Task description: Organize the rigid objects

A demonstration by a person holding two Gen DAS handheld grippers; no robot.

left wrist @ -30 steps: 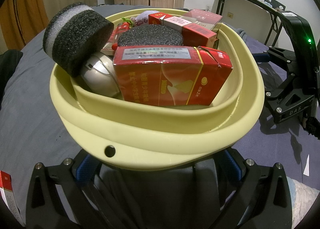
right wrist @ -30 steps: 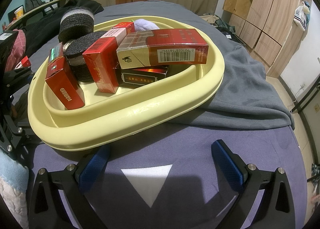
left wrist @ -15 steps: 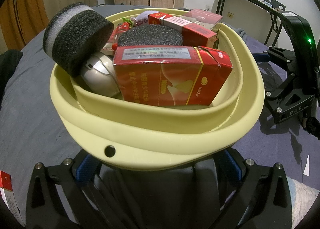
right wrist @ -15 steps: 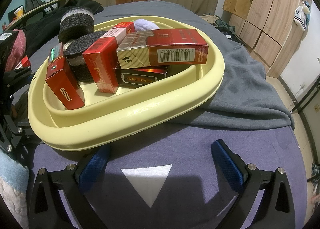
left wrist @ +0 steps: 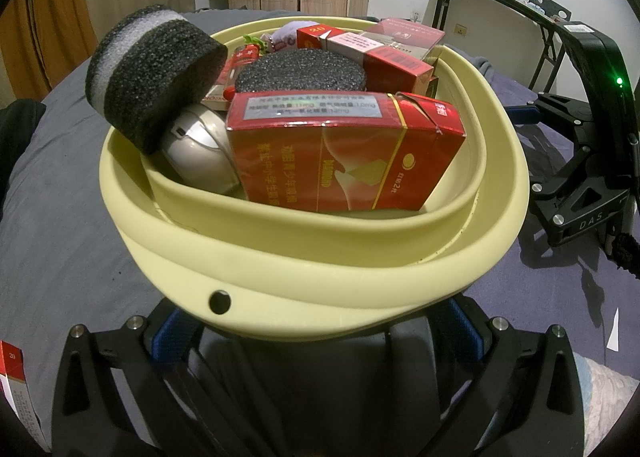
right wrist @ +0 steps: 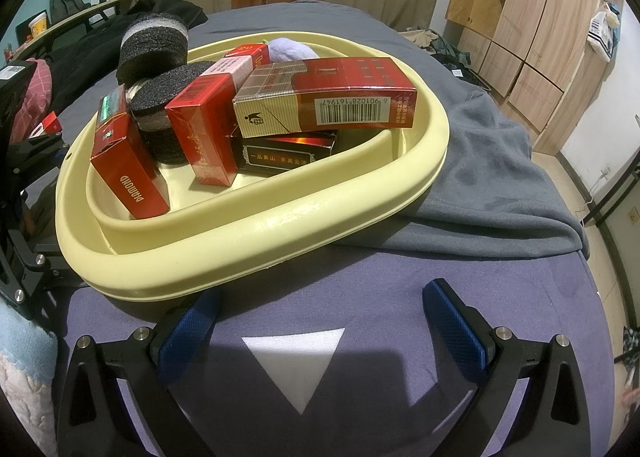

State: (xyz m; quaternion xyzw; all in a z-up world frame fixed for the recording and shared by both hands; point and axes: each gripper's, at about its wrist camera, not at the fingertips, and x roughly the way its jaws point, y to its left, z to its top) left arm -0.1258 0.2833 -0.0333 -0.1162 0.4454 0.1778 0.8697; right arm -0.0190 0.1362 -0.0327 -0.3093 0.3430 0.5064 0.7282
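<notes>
My left tool (left wrist: 312,321) sits low with the near rim of the pale yellow collapsible plastic basin (left wrist: 320,257) over its blue pads (left wrist: 172,331); the tips are hidden under that rim, so I cannot tell whether they grip it. Straight ahead of this tool, inside the basin, a red cigarette box with gold lettering (left wrist: 344,153) stands on edge. Left of it lies a silver computer mouse (left wrist: 198,149), and a black-and-grey foam cylinder (left wrist: 152,73) leans over the left rim. Behind them rests a flat black foam disc (left wrist: 300,73).

My right tool (right wrist: 320,321) is spread wide and holds nothing, hovering over the purple bed sheet (right wrist: 380,277). The basin (right wrist: 280,225) lies just ahead and left of it, partly on a grey blanket (right wrist: 480,161). A long red-and-tan cigarette carton (right wrist: 328,97) lies on top of the pile.
</notes>
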